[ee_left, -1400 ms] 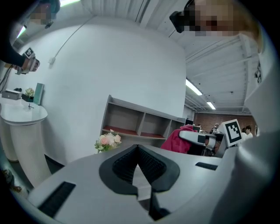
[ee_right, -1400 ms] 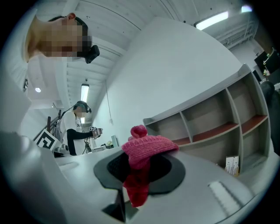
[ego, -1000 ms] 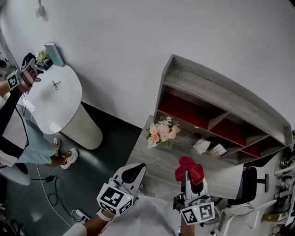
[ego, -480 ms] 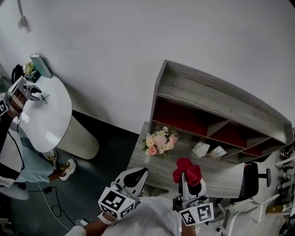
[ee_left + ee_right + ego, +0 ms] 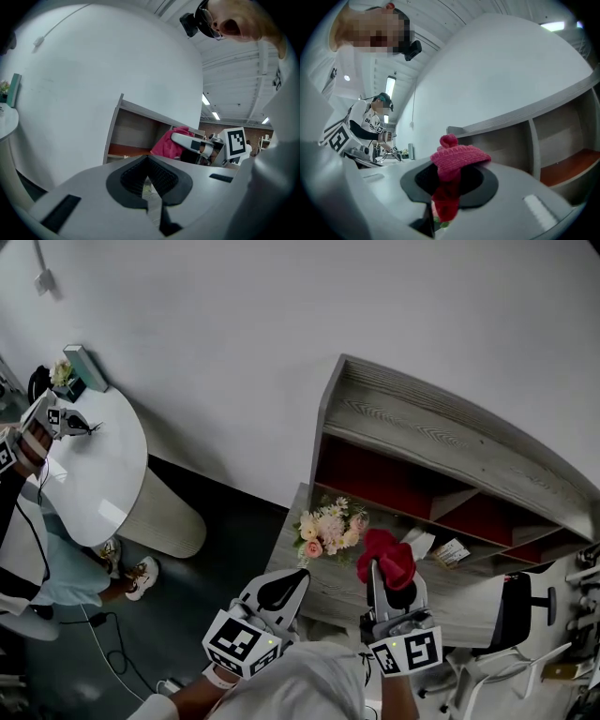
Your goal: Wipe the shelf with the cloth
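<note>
The shelf [image 5: 441, 432] is seen as a wide unit of grey, coarse-grained boards set against a white wall, with matte red backs to its open compartments and upright dividers between them. Such a grain is likely to catch knitted fibres, so strokes are best laid along the boards, not across them, and corners by the dividers are best worked with the cloth's bunched end.

The lower ledge [image 5: 314, 573], of the same grey wood, is judged the nearest surface to be wiped. A start at its bare part is advised.

A bouquet [image 5: 328, 526] of pale pink and cream flowers is stood on that ledge, soft and easily tipped. It should be skirted, or steadied by the left gripper [image 5: 279, 585], whose jaws are pressed together with nothing between them.

The cloth [image 5: 384, 554] is held above the ledge, just right of the bouquet, pinched in the closed jaws of the right gripper [image 5: 447, 187]. It is a red-pink knitted piece, ribbed, thick and limp, folded over the jaw tips with a small knob on top. Enough of it should be kept ahead of the hard tips that only fabric is pressed to the wood.

Small cards [image 5: 452, 551] are lying on the ledge further right, light enough to be swept off.
</note>
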Available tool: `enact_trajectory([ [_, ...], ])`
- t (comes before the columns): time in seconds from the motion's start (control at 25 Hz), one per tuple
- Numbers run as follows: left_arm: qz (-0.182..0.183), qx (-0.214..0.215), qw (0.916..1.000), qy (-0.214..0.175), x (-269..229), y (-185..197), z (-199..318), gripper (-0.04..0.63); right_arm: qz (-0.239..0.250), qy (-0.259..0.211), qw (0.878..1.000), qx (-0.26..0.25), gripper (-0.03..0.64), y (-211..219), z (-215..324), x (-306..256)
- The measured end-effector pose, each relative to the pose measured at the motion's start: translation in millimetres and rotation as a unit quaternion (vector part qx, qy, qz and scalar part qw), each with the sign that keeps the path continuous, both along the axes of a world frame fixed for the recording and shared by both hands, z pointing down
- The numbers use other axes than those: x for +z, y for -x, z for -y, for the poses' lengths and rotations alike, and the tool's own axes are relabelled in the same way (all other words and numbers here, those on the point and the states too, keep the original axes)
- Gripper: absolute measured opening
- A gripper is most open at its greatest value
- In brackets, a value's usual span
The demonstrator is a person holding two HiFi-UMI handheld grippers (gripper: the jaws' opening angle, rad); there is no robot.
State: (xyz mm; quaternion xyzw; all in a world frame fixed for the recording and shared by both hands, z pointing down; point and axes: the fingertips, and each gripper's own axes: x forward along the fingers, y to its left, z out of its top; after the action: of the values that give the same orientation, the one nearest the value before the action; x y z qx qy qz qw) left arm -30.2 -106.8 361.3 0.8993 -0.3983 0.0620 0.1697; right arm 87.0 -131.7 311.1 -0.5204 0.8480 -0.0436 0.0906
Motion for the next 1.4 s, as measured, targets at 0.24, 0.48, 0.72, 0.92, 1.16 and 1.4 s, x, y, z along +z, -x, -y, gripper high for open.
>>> enact_trajectory([
  [0.24, -0.004, -0.009, 0.9999, -0.005, 0.0, -4.8, 24.7, 0.0, -0.022, -0.043, 0.999, -0.018, 0.084, 11.5, 56.1, -12.9],
  [0.48, -0.009, -0.013, 0.9998, -0.009, -2.8, -15.2, 45.7, 0.0, -0.053, -0.069, 0.996, -0.025, 0.084, 16.9, 106.2, -14.9],
  [0.72, -0.007, -0.018, 0.9998, -0.01, -2.2, -21.0, 62.5, -0.001, -0.094, -0.079, 0.992, -0.035, 0.084, 23.7, 151.9, -4.3],
  [0.92, -0.008, -0.022, 0.9997, -0.004, -0.2, -24.1, 72.6, 0.0, -0.125, -0.093, 0.986, -0.06, 0.084, 37.4, 178.8, 5.7],
  [1.16, -0.005, -0.016, 0.9997, 0.018, 16.9, -34.0, 68.8, 0.0, -0.151, -0.103, 0.98, -0.078, 0.084, 56.3, 205.5, 11.8],
  [1.4, -0.005, -0.019, 0.9995, 0.023, 19.1, -33.2, 69.0, 0.0, -0.155, -0.11, 0.978, -0.083, 0.084, 66.2, 232.6, 12.2],
])
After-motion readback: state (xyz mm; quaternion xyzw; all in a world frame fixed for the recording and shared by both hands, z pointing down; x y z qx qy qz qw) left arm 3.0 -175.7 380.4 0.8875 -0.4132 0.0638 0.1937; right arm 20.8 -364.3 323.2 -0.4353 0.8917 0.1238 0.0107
